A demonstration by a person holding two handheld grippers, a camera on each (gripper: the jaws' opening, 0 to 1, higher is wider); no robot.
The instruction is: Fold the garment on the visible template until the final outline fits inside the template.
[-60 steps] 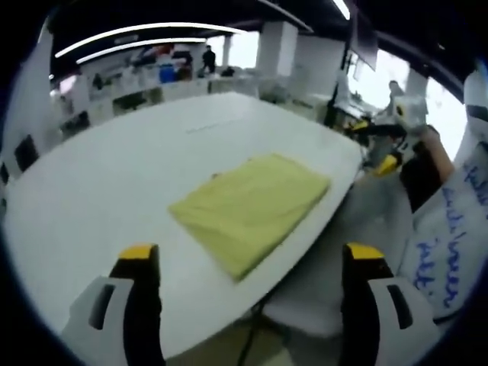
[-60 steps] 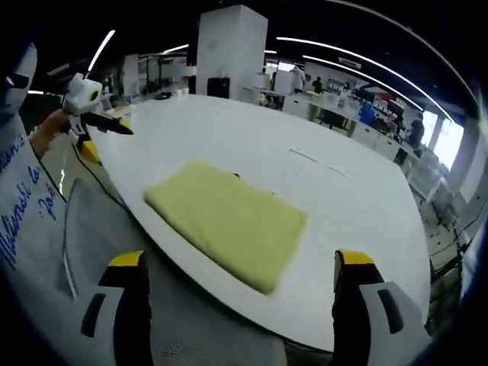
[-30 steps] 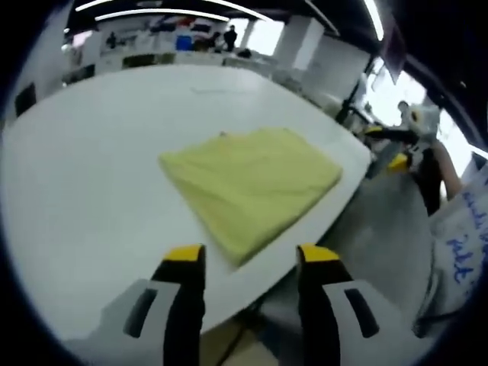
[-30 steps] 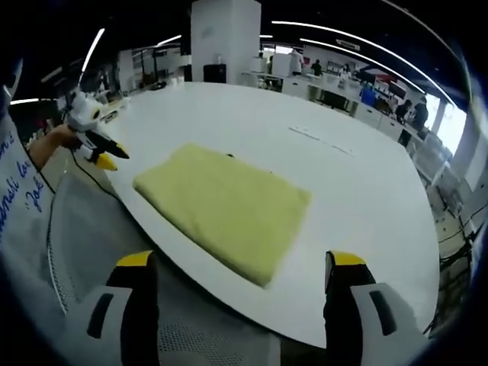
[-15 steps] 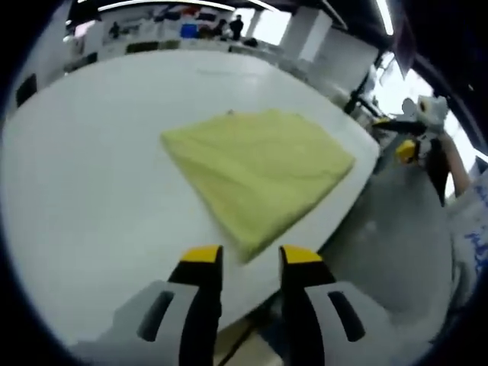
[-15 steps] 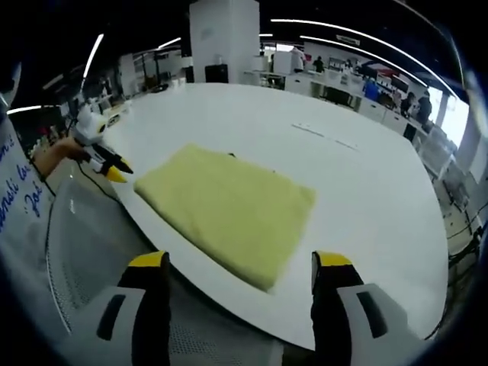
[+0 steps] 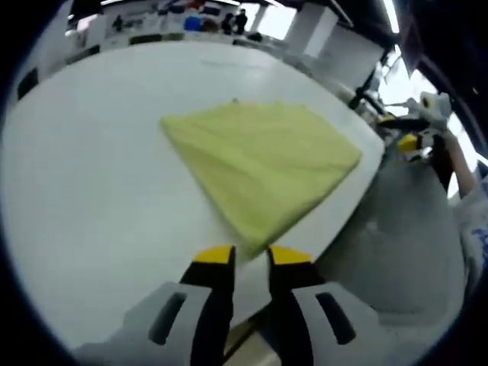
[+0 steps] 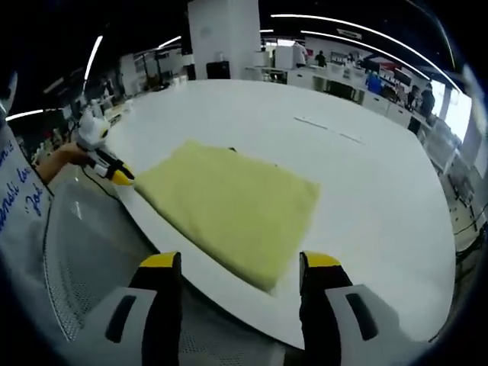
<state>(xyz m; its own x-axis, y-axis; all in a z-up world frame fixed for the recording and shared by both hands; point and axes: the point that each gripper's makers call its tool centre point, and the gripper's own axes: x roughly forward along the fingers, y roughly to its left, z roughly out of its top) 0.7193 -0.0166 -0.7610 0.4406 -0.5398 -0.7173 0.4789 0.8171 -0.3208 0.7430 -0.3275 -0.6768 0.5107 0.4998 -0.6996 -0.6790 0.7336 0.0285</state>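
Left gripper (image 7: 250, 255): nearest item in the left gripper view, jaws drawn close with a narrow gap between the yellow tips, nothing between them, poised just short of the garment's near corner and not touching it. Right gripper (image 8: 242, 261): jaws part-spread and empty, hanging over the table's near edge, the garment's near corner between the tips in line of sight but apart from them. Garment (image 8: 229, 208): yellow cloth, folded to a flat, compact four-sided stack, lying close to the near rim of the table. Table (image 8: 366, 198): white, rounded top. Template: no outline can be made out around the cloth, so fit cannot be confirmed; by judgement the folding looks largely done, with only a check or a small squaring-up left. Edges: the cloth's near side runs close along the table rim, leaving little margin there. Open room: broad bare tabletop beyond and to either side of the cloth. Far ground: office desks, ceiling light strips.
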